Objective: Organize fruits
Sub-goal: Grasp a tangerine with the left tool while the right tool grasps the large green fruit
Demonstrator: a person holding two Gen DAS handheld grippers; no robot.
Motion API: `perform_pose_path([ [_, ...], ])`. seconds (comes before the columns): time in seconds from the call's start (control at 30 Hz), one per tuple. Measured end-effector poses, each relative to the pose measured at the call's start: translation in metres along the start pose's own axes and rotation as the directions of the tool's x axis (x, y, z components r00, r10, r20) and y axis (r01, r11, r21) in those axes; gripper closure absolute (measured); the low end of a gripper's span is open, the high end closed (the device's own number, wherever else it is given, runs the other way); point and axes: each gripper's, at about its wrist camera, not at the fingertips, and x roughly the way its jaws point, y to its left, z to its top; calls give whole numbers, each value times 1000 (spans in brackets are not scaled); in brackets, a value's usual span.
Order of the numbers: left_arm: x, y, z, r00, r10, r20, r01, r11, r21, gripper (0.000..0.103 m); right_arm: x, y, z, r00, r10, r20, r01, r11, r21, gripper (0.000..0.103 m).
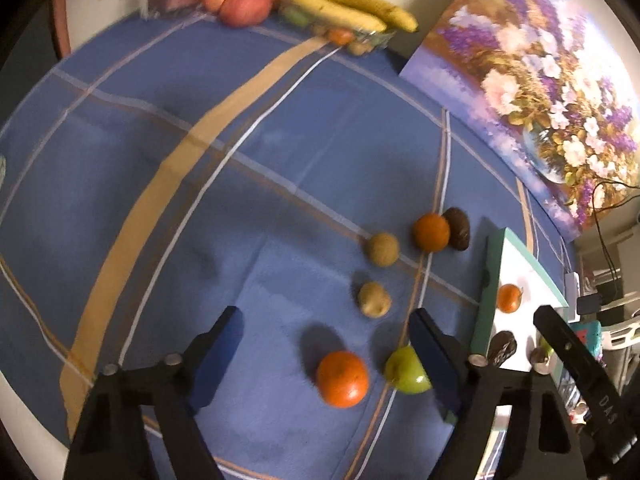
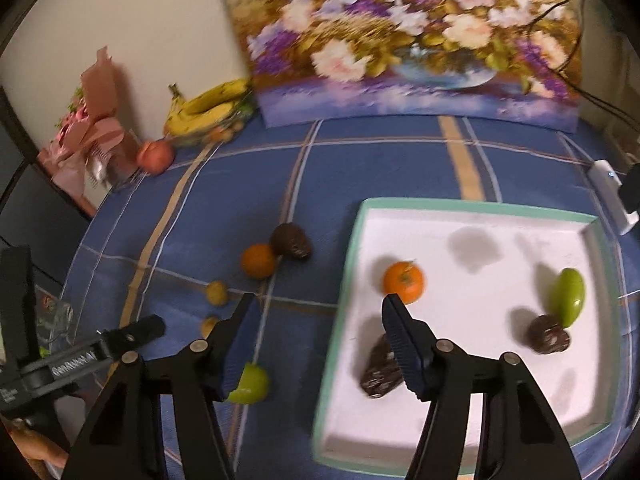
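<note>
Green apple [image 1: 406,372] half hidden behind left fingers [image 1: 434,356].

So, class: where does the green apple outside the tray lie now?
The green apple lies on the blue cloth in the left wrist view, right of a big orange, partly behind the left gripper's finger.

A woven cloth [image 1: 240,208] in blue check covers the worktop, matt and faintly creased. The tray [image 2: 472,210] looks like matt white card with a teal rim. The oranges [image 1: 342,378] are dimpled, the green apple [image 1: 404,372] smooth and glossy. The painting [image 2: 400,40] is matt canvas.
</note>
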Motion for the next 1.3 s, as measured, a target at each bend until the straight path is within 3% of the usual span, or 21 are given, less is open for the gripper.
perform_pose_path([
  [0.1,3,9,-8,999,-15,-34,14,1000,-25,22,2,9,-3,1000,19,-17,-19,1000,-4,44],
  [0.3,11,10,-16,995,-46,-89,42,998,-47,36,3,13,-9,999,-8,-39,8,1000,-2,44],
  [0.5,26,4,-21,987,-68,-145,61,997,-48,39,4,10,-12,998,-22,-58,22,1000,2,44],
  [0.6,34,4,-24,981,-80,-175,71,996,-61,50,6,7,-13,998,-25,-65,26,1000,8,44],
  [0.7,33,3,-23,983,-71,-172,63,997,-52,53,8,3,-14,997,-27,-72,29,999,17,44],
  [0.8,36,1,-24,981,-82,-178,75,996,-50,67,10,1,-15,996,-28,-80,30,999,26,44],
  [1.0,28,8,-21,986,-86,-143,76,994,-77,68,19,4,-16,995,-20,-102,23,999,28,44],
  [1.2,9,30,-12,999,0,-48,-7,992,-129,68,29,18,-21,991,6,-136,-5,1000,7,44],
  [1.3,6,39,-10,999,8,-35,-14,987,-157,68,37,29,-24,985,33,-167,-36,999,-14,44],
])
